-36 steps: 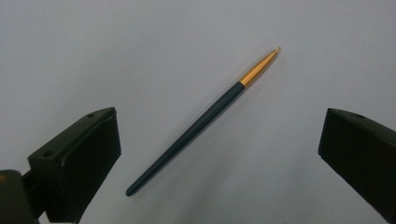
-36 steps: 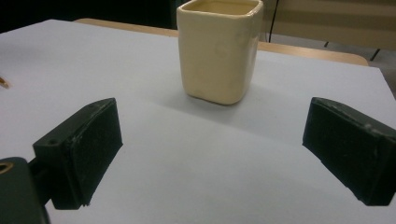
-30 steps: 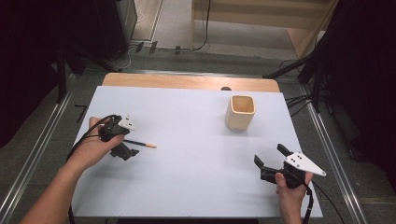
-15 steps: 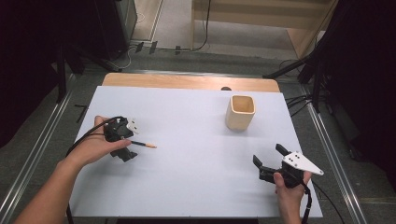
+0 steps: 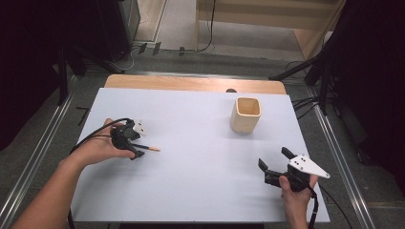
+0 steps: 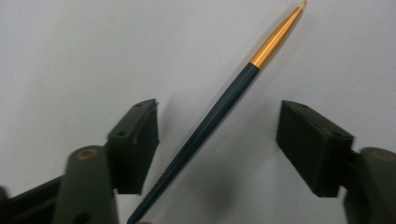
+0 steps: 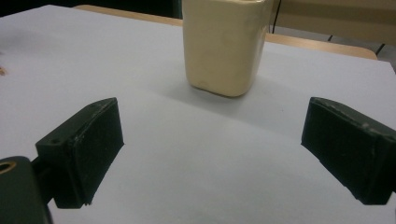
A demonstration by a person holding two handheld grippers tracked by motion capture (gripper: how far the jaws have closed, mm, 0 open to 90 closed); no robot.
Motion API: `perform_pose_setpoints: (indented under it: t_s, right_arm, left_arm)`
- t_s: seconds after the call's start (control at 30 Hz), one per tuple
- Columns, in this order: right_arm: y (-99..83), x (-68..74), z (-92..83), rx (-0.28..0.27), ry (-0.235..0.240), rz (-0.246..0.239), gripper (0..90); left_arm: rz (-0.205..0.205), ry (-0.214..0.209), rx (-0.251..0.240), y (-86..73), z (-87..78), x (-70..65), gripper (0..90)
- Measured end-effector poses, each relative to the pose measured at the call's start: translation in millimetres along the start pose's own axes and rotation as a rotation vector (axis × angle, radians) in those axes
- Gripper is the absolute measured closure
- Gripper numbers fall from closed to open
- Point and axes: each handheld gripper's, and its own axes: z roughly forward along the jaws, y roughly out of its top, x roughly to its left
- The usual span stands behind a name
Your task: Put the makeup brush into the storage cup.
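From the high view, your left tongs [image 5: 135, 148] sit in your left hand [image 5: 98, 149] at the left side of the white-topped counter [image 5: 200, 191], pointing right and down at the surface, with a slim dark teal pen with a gold tapered tip [image 5: 147, 148] lying on the counter right at their jaws, its gold end sticking out to the right. Your right tongs [image 5: 273, 164], carrying a grey three-cornered plate, are held in your right hand [image 5: 295, 191] near the right near corner, jaws spread and aimed toward the far left. A cream, square-mouthed, rounded cup [image 5: 246, 115] stands upright on the far right part of the counter, well apart from both tongs and from the pen. In the left gripper view, your left tongs [image 6: 217, 133] are wide open, the two black jaws standing on either side of the dark teal pen [image 6: 219, 112], which lies flat on the white surface and runs diagonally between them from near left to far right; neither jaw touches it, so nothing is held. In the right gripper view, your right tongs [image 7: 212, 140] are also wide open and empty, hovering low over the bare white counter [image 7: 196, 186], with the cream cup [image 7: 225, 44] standing farther ahead, roughly centred between the jaws but well beyond their tips.
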Motion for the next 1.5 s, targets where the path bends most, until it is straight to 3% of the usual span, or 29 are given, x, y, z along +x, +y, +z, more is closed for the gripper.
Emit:
perform_pose_setpoints:
  t_s: [0.03, 0.13, 0.2, 0.37, 0.43, 0.47, 0.5, 0.53, 0.6, 0.73, 0.9, 0.97, 1.0, 1.17, 1.2, 1.23, 1.33, 1.37, 1.4, 1.5]
  right_arm:
    - [0.0, 0.1, 0.1, 0.000, 0.000, 0.000, 6.0]
    - [0.0, 0.3, 0.5, 0.002, 0.000, -0.004, 6.0]
    - [-0.1, 0.6, 1.0, 0.004, -0.002, -0.003, 6.0]
    - [-0.5, 2.0, 2.1, 0.010, 0.000, 0.000, 6.0]
    - [-0.5, 2.2, 2.2, 0.009, 0.000, -0.001, 6.0]
    - [-0.4, 2.8, 2.4, 0.010, 0.001, 0.002, 6.1]
    - [-0.4, 2.8, 2.4, 0.010, 0.001, 0.002, 6.1]
    - [-0.5, 3.1, 2.6, 0.010, 0.001, 0.003, 6.1]
    - [-0.8, 3.0, 3.4, 0.014, 0.001, -0.001, 6.2]
    - [-0.8, 3.5, 4.1, 0.019, 0.002, 0.003, 6.4]
    - [-0.3, 3.7, 3.4, 0.017, -0.002, 0.007, 6.6]
    - [-0.2, 4.7, 3.1, 0.015, 0.002, 0.015, 6.6]
    - [-0.2, 4.7, 3.1, 0.015, 0.002, 0.015, 6.6]
    - [2.9, 13.1, 4.8, 0.015, 0.003, 0.001, 6.9]
    - [3.5, 15.2, 5.6, 0.013, 0.009, 0.001, 6.9]
    - [3.5, 15.2, 5.6, 0.013, 0.009, 0.001, 6.9]
    - [6.8, 25.6, 8.9, 0.013, 0.023, -0.001, 7.1]
    - [7.9, 27.8, 9.7, 0.008, 0.029, 0.001, 7.1]
    - [7.9, 27.8, 9.7, 0.008, 0.029, 0.001, 7.1]
    - [11.7, 36.0, 12.6, -0.001, 0.037, 0.010, 9.7]
  left_arm:
    - [0.000, 0.000, 0.000, 0.0, 0.0, 0.0, 35.0]
    - [-0.026, -0.073, -0.002, -1.3, 1.3, 7.3, 41.2]
    - [-0.020, -0.092, -0.016, -3.4, 1.9, 10.5, 43.7]
    - [-0.018, -0.095, -0.029, -6.2, 0.7, 15.8, 58.2]
    - [-0.001, -0.090, -0.016, -4.0, 0.2, 14.1, 60.7]
    - [0.027, -0.097, 0.004, -0.3, -0.3, 9.3, 70.3]
    - [0.027, -0.097, 0.004, -0.3, -0.3, 9.3, 75.6]
    - [0.043, -0.098, 0.021, 2.1, -0.5, 7.4, 75.6]
    - [0.056, -0.104, 0.048, 5.9, -0.3, 5.0, 84.7]
    - [0.024, -0.119, 0.073, 9.4, 0.1, 7.1, 84.8]
    - [0.014, -0.099, 0.054, 7.5, -1.2, 5.0, 84.9]
    - [-0.003, -0.079, -0.007, 3.7, -4.1, 3.3, 84.9]
    - [-0.003, -0.079, -0.007, 3.7, -4.1, 3.3, 84.9]
    - [-0.051, -0.049, -0.129, 0.0, -15.4, -0.7, 84.9]
    - [-0.077, -0.049, -0.188, -1.1, -21.4, -2.7, 84.9]
    - [-0.077, -0.049, -0.188, -1.1, -21.4, -2.7, 84.9]
    - [-0.100, -0.033, -0.260, -2.9, -30.2, -6.0, 84.9]
    - [-0.127, -0.030, -0.320, -4.4, -34.8, -9.1, 84.9]
    - [-0.127, -0.030, -0.320, -4.4, -34.8, -9.1, 84.9]
    - [-0.145, -0.023, -0.391, -5.5, -39.0, -16.3, 84.9]
